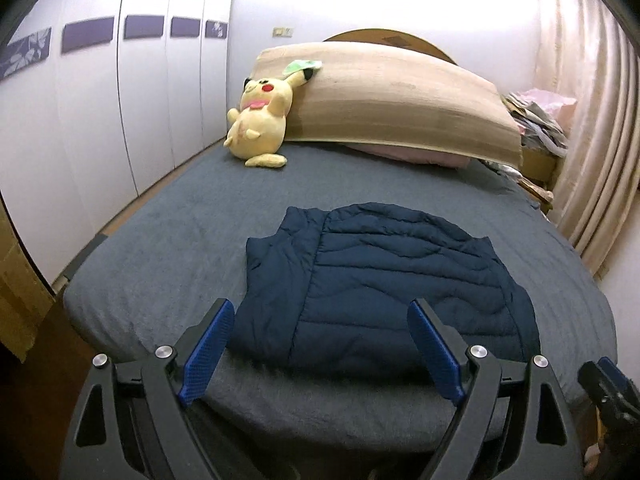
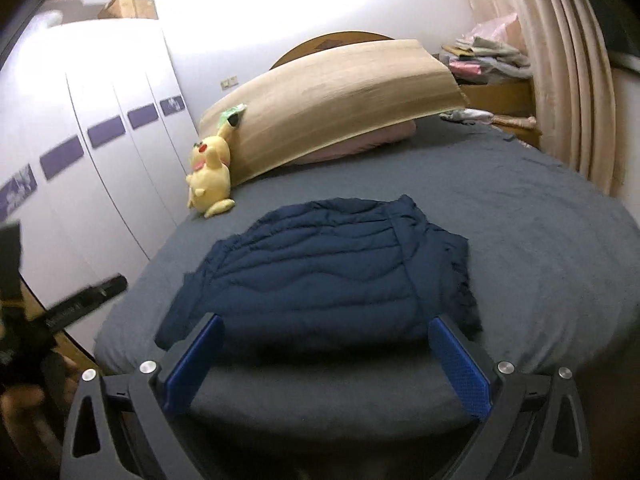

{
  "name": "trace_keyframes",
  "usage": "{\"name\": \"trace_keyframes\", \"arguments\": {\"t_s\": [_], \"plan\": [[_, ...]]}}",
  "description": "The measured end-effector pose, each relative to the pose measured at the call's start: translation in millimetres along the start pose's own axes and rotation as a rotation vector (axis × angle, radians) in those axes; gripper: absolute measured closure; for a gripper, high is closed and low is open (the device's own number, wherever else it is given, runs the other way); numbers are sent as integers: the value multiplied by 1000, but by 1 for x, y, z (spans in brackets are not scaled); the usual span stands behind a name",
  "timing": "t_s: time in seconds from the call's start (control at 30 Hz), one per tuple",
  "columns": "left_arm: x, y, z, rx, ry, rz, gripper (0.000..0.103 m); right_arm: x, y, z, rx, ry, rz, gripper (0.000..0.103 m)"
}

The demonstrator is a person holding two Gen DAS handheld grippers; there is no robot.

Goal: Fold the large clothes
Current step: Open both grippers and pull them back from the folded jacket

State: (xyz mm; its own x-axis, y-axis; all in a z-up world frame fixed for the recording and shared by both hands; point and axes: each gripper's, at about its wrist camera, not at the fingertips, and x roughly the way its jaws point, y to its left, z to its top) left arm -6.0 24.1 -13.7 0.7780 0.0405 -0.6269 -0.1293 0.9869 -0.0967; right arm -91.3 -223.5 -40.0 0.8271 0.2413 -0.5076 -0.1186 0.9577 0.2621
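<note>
A dark blue quilted jacket (image 1: 384,280) (image 2: 320,272) lies folded into a compact block on the grey bed sheet (image 1: 168,248) (image 2: 540,240), near the bed's front edge. My left gripper (image 1: 322,312) is open above the front edge, its blue pads (image 1: 210,354) wide apart with nothing between them, clear of the jacket. My right gripper (image 2: 326,330) is also open and empty, hovering over the jacket's near edge without touching it. Each gripper shows at the side of the other's view, the right one (image 1: 612,388) and the left one (image 2: 80,304).
A yellow plush toy (image 1: 260,120) (image 2: 210,184) leans on a long beige pillow (image 1: 400,96) (image 2: 332,108) at the head of the bed. White wardrobe doors (image 1: 100,120) run along the left. Curtains (image 1: 592,120) and piled clothes (image 2: 488,56) stand at the right.
</note>
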Motion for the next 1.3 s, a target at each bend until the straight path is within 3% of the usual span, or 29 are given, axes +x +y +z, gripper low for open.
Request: {"name": "trace_keyframes", "arguments": {"t_s": [0.3,0.53,1.0,1.1,1.3], "plan": [[-18,-5,0,27,-67,30,14,-9,14,-2,-63,-35,-52,0],[-18,-5,1,34,-90,87,14,-10,20,-3,-78,-42,-40,0],[-13,-14,-3,65,-67,38,13,-5,31,-6,-130,-31,-111,0],[-14,-17,-2,67,-72,34,8,-4,32,-7,-130,-25,-115,0],[-18,-21,-2,59,-81,22,7,-5,34,-7,-139,-34,-129,0]]}}
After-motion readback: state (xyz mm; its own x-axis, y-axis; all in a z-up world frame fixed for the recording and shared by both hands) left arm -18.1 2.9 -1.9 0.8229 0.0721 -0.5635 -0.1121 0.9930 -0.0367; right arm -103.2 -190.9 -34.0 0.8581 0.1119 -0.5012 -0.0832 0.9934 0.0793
